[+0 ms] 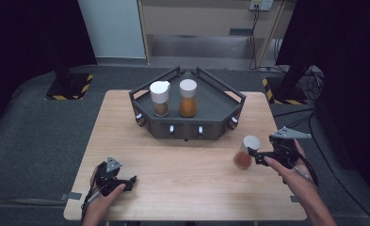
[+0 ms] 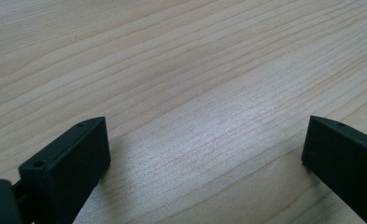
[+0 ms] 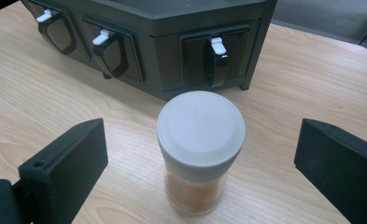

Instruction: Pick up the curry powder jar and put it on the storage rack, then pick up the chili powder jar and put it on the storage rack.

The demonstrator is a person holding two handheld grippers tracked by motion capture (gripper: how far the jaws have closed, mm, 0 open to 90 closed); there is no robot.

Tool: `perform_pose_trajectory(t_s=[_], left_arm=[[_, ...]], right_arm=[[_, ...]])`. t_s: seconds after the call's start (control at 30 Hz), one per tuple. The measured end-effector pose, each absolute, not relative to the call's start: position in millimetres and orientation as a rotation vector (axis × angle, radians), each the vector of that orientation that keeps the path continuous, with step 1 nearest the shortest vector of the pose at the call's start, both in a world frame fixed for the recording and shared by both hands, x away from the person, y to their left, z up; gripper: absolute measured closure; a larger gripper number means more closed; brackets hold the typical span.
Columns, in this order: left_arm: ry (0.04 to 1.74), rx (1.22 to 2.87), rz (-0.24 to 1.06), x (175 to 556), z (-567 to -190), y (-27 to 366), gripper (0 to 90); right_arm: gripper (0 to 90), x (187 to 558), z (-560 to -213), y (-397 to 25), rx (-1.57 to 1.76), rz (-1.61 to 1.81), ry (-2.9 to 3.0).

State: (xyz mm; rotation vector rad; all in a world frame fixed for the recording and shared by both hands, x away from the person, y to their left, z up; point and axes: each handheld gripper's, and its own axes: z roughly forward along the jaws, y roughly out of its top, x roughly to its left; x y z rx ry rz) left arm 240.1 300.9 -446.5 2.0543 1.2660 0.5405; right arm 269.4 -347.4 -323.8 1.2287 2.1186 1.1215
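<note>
Your right gripper, jaws spread wide, has the upright white-capped spice jar centred between them at lower centre of frame, untouched; your left gripper, equally wide, sits far off.

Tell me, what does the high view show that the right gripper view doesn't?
High view alone: two jars standing in the dark rack, the left gripper resting open near the table's front edge, and the floor around. Right gripper view alone: the white levers on the rack's front seen close, and the flat top of the third jar's lid. Both share that third jar, standing on the table between the right gripper's open jaws, ungripped.
</note>
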Motion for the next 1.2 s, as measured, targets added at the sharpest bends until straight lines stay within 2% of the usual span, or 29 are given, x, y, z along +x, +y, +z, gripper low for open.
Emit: perform_pose_trajectory(t_s=[1.2], left_arm=[[1.268,2.053,0.542,239.7,-446.6,300.6,0.0]], right_arm=[[3.4,277.9,-361.7,-354.2,1.295,1.115,2.121]])
